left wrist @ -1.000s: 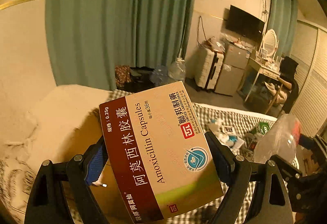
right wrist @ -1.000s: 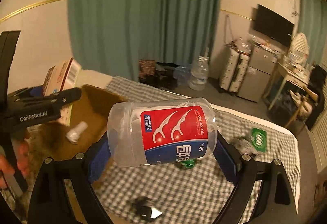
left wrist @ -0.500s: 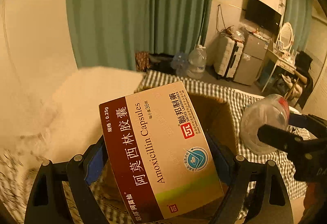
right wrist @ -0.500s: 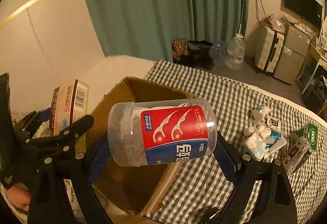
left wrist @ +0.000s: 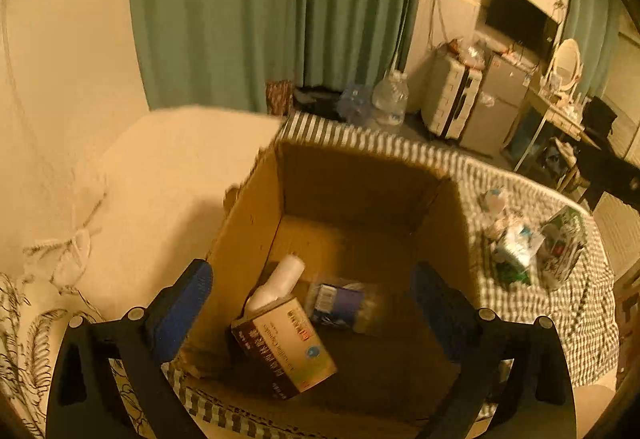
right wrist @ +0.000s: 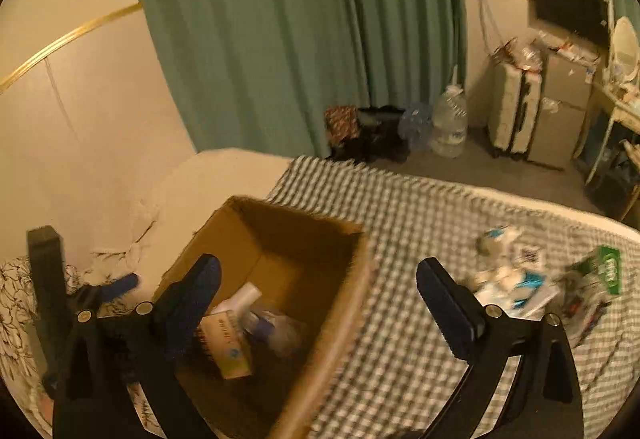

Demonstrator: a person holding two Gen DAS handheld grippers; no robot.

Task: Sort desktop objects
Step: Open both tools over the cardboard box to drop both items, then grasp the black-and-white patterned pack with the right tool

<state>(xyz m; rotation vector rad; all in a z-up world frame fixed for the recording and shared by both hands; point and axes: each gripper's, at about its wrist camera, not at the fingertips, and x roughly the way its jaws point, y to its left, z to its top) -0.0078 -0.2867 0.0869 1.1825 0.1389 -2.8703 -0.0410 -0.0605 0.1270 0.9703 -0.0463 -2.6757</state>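
Surface: a bed with a green-and-white checked cloth [right wrist: 420,223] over it; bare cream sheet [left wrist: 160,175] on the side toward the wall. Room beyond: teal curtain [right wrist: 304,31], wall-mounted TV [right wrist: 570,5], pale suitcase [right wrist: 514,111], one large water jug [right wrist: 450,121] on the floor, round mirror [left wrist: 566,59] on a dressing table.

One open cardboard box [left wrist: 256,207] stands on the bed, straddling the cloth's edge. Three items lie inside it:
- 1 amoxicillin carton [left wrist: 286,347], face up and tilted, long axis running from the box's near-left corner toward its near-right.
- 1 white bottle [left wrist: 276,283], on its side, cap end pointing toward the far wall, base touching the carton.
- 1 clear floss-pick jar [left wrist: 346,303], on its side just beside the bottle, long axis roughly crosswise; blurred.

Your left gripper [left wrist: 310,297] hangs above the box, tongs spread wide, nothing between them. Your right gripper [right wrist: 318,295] hangs over the box's right wall, tongs likewise apart and unloaded.

Unsorted pile [right wrist: 516,281] sits on the cloth well to the right: white-and-blue packets, one green box [right wrist: 606,271]. Too blurred for you to get an exact count.
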